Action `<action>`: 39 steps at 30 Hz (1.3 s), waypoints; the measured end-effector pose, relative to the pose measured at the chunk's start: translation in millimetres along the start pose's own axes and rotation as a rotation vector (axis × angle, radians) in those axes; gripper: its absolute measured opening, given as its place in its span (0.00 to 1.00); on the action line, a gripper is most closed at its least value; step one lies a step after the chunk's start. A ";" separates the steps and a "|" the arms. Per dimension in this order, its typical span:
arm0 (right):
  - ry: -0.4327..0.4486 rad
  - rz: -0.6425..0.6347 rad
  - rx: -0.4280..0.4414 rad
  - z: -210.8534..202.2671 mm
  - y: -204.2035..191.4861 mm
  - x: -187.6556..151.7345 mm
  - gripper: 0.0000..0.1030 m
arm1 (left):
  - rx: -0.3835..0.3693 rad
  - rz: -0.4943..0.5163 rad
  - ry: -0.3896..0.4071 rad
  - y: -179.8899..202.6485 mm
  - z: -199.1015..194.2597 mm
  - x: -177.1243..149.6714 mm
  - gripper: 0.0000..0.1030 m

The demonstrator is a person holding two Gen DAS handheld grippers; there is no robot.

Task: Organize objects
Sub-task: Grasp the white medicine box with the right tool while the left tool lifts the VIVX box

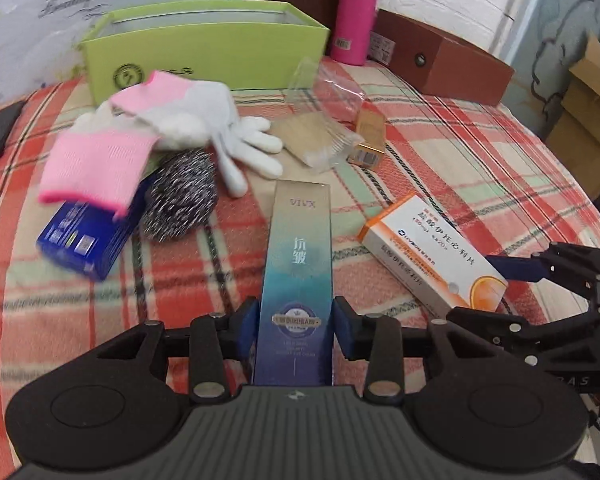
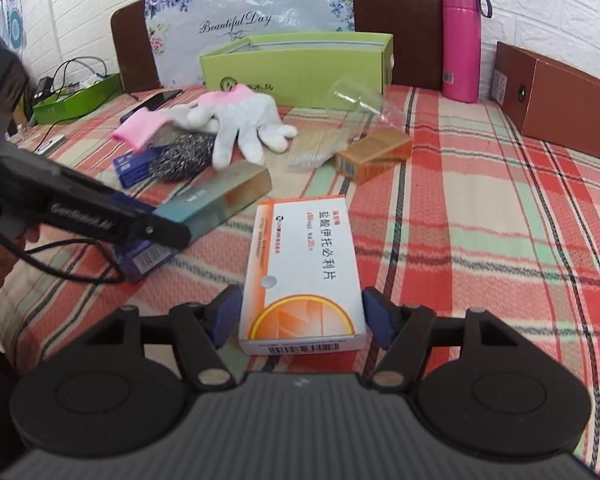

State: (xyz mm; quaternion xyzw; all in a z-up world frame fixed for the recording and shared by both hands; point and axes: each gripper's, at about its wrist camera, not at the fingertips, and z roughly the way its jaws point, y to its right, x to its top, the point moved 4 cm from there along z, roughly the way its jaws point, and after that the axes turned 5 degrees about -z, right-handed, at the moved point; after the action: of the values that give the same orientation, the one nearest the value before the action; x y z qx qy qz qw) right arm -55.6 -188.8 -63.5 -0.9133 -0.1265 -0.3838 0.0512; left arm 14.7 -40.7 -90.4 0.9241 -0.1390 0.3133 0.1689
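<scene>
Reaching low and level over the plaid bedcover (image 1: 480, 152), the left gripper (image 1: 295, 330) had its blue pads pressed against both long sides of a tall blue-teal cosmetics box (image 1: 298, 276), gripping it near its lower end. Beside it, the right gripper (image 2: 302, 316) stood spread wider than the white-and-orange medicine box (image 2: 306, 272) lying flat between its fingers, with gaps showing on each side. Farther back lay white gloves with pink cuffs (image 1: 204, 116), a steel scourer (image 1: 180, 196) and an open green box (image 1: 204, 48). Whether the cosmetics box was lifted off the bedcover could not be made out.
</scene>
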 end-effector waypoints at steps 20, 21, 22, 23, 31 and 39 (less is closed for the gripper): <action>-0.060 0.008 -0.049 33.0 -3.0 17.3 0.64 | 0.037 0.094 0.014 16.2 28.0 20.4 0.44; -0.058 0.009 -0.047 32.3 -3.1 17.2 0.64 | 0.045 0.092 0.017 16.0 27.6 20.5 0.39; -0.052 0.013 -0.045 31.3 -3.2 17.4 0.64 | 0.040 0.085 0.017 14.5 26.9 20.8 0.40; -0.041 0.019 -0.042 29.5 -3.2 18.0 0.64 | 0.032 0.070 0.014 12.7 24.9 21.7 0.39; 0.069 0.027 -0.020 14.1 -1.0 46.7 0.63 | 0.026 0.044 0.096 8.1 -1.5 39.0 0.39; 0.173 0.036 0.010 21.9 9.4 99.8 0.63 | 0.023 0.009 0.240 0.0 -29.5 82.8 0.39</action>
State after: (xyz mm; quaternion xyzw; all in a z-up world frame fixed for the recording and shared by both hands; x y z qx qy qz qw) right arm 29.2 -174.5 -7.5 -0.8785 -0.1071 -0.4598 0.0732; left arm 62.4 -41.4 -16.5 0.8812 -0.1181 0.4240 0.1723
